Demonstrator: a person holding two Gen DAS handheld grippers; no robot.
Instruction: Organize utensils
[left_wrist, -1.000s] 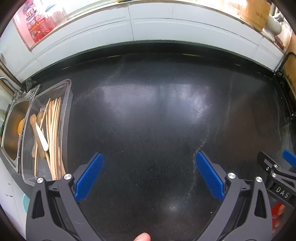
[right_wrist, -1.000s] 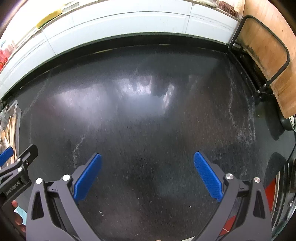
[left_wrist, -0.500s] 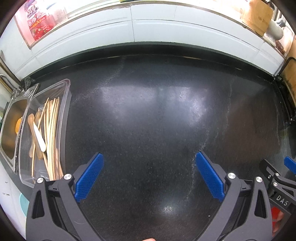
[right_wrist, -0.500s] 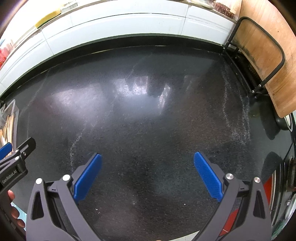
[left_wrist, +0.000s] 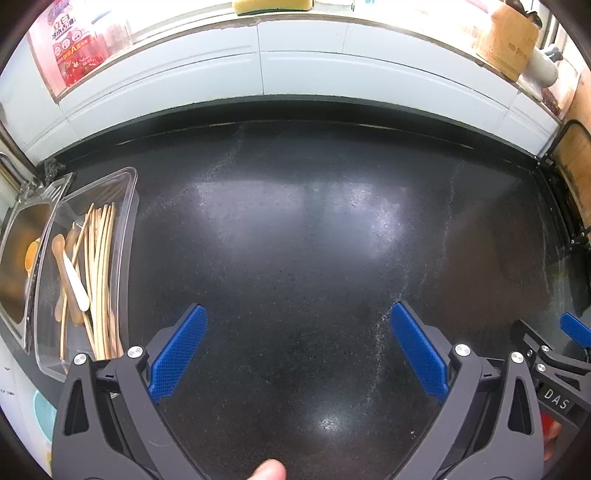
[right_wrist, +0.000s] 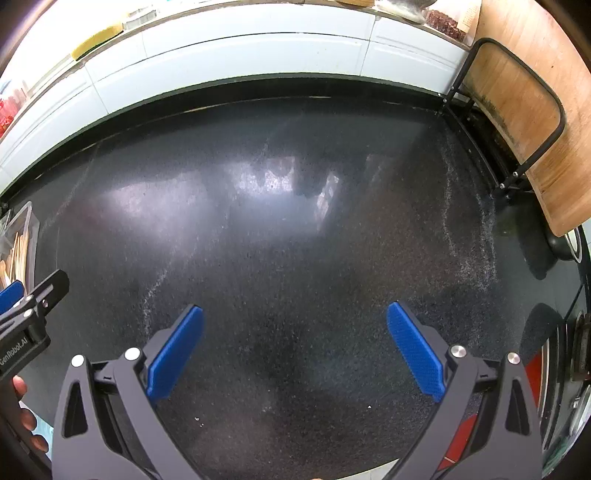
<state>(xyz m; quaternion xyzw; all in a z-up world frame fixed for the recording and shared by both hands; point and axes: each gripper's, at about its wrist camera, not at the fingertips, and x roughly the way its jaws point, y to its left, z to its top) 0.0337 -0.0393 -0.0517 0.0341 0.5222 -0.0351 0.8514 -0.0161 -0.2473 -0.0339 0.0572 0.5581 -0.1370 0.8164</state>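
The black speckled stone countertop (left_wrist: 295, 229) was shiny and ran back to a white tiled wall (left_wrist: 303, 74), with a wooden cutting board in a black wire rack (right_wrist: 524, 122) at the right end. At the far left a clear plastic tray (left_wrist: 125, 236) held the wooden chopsticks (left_wrist: 101, 266) and a white-handled spoon (left_wrist: 75, 284), beside a steel sink (left_wrist: 22, 258). The left gripper (left_wrist: 295, 350) and right gripper (right_wrist: 293, 350) hovered over the bare counter, both jaws spread wide and holding nothing.
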